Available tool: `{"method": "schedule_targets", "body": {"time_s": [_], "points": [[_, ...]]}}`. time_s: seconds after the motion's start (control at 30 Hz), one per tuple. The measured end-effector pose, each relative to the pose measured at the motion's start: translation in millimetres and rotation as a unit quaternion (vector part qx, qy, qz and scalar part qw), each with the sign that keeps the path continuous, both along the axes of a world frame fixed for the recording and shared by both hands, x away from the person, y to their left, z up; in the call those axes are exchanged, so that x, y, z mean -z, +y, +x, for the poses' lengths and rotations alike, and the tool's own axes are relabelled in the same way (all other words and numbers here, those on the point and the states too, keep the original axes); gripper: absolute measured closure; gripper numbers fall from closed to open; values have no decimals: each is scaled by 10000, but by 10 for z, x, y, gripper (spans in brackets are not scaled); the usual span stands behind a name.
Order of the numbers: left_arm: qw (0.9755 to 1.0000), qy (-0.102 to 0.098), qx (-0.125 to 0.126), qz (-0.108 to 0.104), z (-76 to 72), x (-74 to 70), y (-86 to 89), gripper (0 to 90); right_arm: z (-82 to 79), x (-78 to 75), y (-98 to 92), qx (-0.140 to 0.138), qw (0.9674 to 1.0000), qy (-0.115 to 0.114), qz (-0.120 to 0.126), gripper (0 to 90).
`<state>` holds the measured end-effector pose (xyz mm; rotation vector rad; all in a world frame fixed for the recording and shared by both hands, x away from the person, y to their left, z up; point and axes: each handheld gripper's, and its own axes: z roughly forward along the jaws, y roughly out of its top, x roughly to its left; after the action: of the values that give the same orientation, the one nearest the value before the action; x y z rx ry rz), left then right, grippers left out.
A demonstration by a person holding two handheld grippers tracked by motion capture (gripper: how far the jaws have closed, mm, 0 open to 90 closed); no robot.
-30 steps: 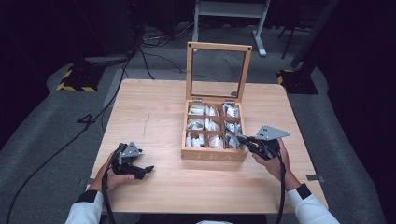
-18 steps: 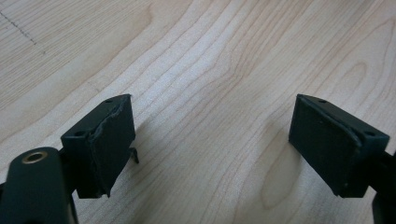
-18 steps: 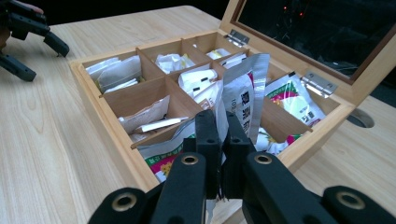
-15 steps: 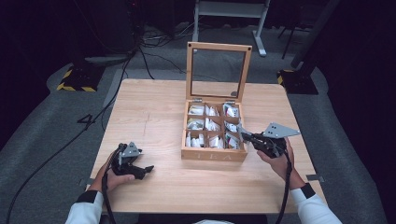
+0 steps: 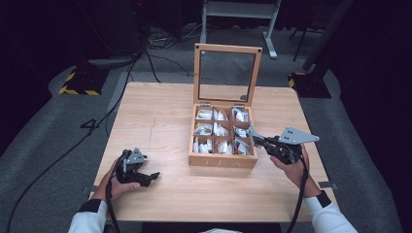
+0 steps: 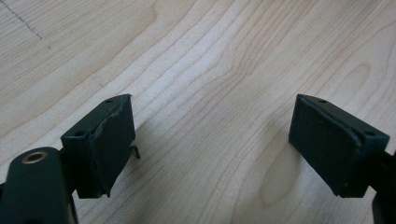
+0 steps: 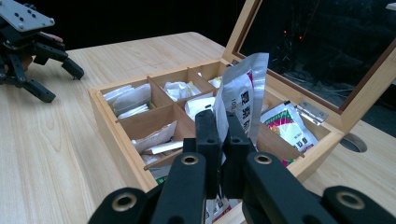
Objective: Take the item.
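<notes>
An open wooden tea box (image 5: 222, 160) stands mid-table, its compartments holding several sachets, and its glass lid (image 5: 227, 47) is upright at the back. My right gripper (image 5: 253, 138) is at the box's front right corner. In the right gripper view it (image 7: 223, 126) is shut on a silver tea sachet (image 7: 243, 100), held upright just above the near compartments of the tea box (image 7: 112, 130). My left gripper (image 5: 151, 177) rests low on the table at the front left. Its jaws (image 6: 212, 135) are open with bare wood between them.
The wooden table (image 5: 160, 111) has bare room to the left of the box and in front of it. Cables (image 5: 145, 53) and a metal stand (image 5: 238, 9) are on the dark floor beyond the far edge. The left gripper (image 7: 60, 84) appears far off in the right gripper view.
My right gripper has drawn back slightly to the right with the sachet in its jaws. The left gripper has not moved.
</notes>
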<state>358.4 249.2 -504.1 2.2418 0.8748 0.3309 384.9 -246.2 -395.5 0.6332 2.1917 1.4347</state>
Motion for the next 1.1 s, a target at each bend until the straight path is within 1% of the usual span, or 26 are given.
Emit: {"method": "schedule_targets", "body": {"time_s": [0.43, 0.83, 1.1], "points": [[10000, 0, -24, -6, -5, 1, 1, 149, -73, -79, 21, -127, 9998, -70, 96, 885], [10000, 0, -27, -2, -6, 0, 2, 149, -206, -133, 61, -381, 9992, -88, 110, 885], [10000, -3, -28, -1, -6, 0, 3, 149, -278, -141, 135, -583, 9982, -92, 70, 885]]}}
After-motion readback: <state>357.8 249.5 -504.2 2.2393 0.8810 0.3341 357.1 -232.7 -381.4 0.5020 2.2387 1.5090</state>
